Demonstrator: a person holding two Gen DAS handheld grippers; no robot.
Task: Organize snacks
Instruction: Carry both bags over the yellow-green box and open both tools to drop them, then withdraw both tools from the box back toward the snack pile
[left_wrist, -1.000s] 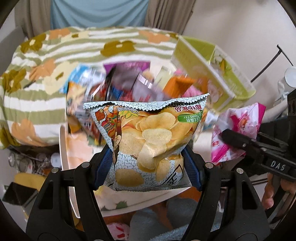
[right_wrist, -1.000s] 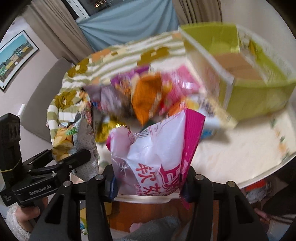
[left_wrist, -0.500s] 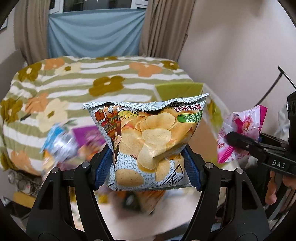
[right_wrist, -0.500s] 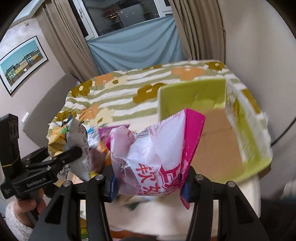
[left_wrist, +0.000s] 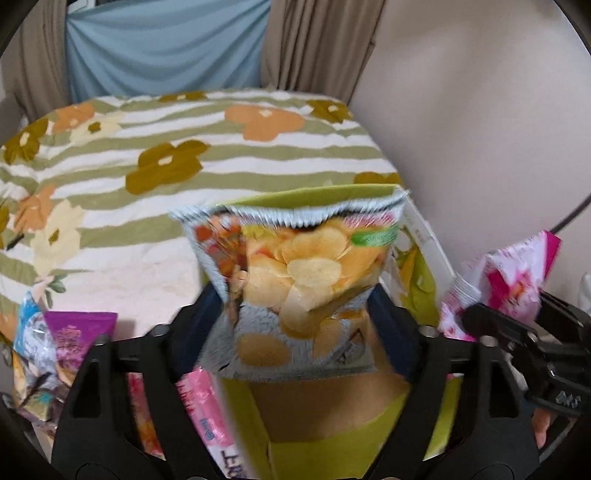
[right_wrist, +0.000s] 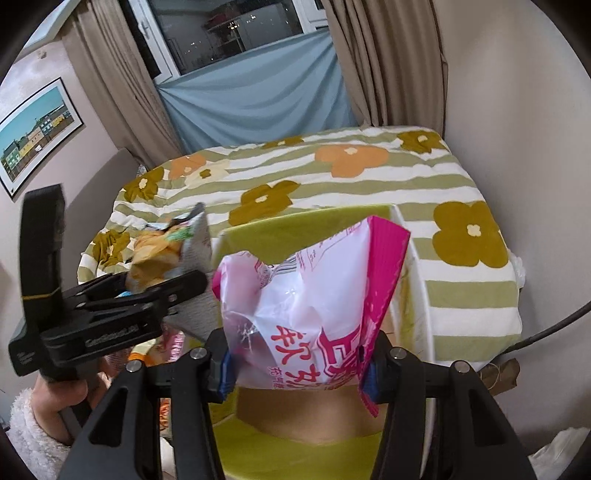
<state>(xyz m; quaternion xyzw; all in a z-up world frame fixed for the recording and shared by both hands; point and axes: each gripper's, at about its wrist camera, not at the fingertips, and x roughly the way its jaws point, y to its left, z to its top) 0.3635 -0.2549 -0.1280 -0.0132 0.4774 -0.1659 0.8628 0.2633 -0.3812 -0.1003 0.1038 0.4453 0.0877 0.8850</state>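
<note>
From the left wrist the left gripper (left_wrist: 295, 325) pinches the silvery potato-chip bag (left_wrist: 299, 280) above the lime-green cardboard box (left_wrist: 325, 435), best lowered before letting go, while from the right wrist the right gripper (right_wrist: 299, 354) clamps the pink-and-white snack packet (right_wrist: 310, 295) over the same box, wanting equal care.

Green box (right_wrist: 295, 454), pink-white bag (right_wrist: 314, 314), flowered striped blanket (right_wrist: 332, 177).

Glossy foil chip bag (left_wrist: 299, 280) and shiny plastic pink packet (right_wrist: 314, 295) are catching light; the green box (right_wrist: 295, 454) is showing matt cardboard, the bedspread (right_wrist: 369, 177) soft cloth.
</note>
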